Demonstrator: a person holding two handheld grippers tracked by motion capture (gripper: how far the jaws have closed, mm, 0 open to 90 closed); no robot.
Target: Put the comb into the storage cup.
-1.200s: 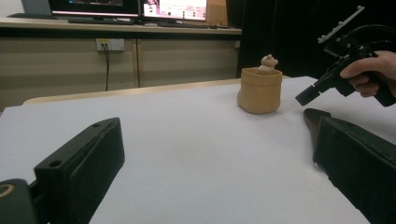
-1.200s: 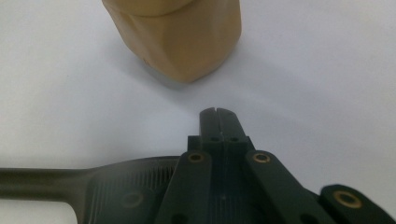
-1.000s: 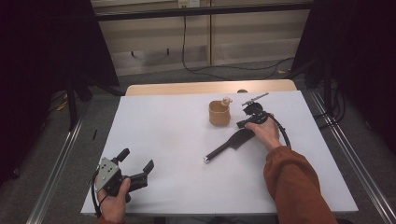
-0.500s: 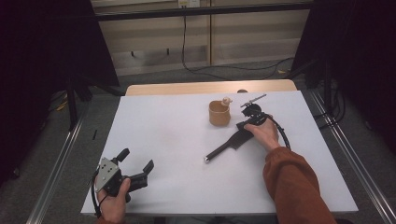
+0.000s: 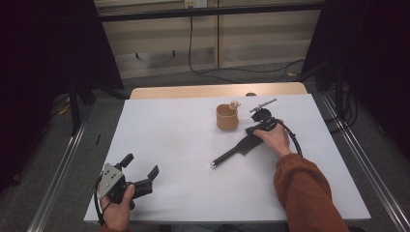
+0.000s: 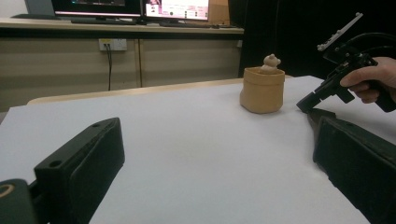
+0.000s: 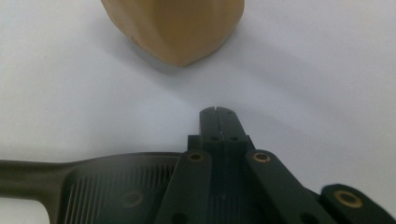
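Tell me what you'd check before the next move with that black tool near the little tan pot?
1. Black flat ridged tool lies flat on the white table: ok.
2. Right gripper over the tool's blade: ok.
3. Tool gripped: not ok; the jaws are shut together with nothing between them.
4. Right gripper touching the blade: cannot tell.
5. Tan pot upright, apart from the tool: ok.
6. Left gripper open and away from the work: ok.

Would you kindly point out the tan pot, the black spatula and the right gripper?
tan pot (image 5: 226,119), high view, on its front wall.
black spatula (image 5: 231,153), high view, on its handle.
right gripper (image 7: 218,113), right gripper view, at its closed jaw tips.
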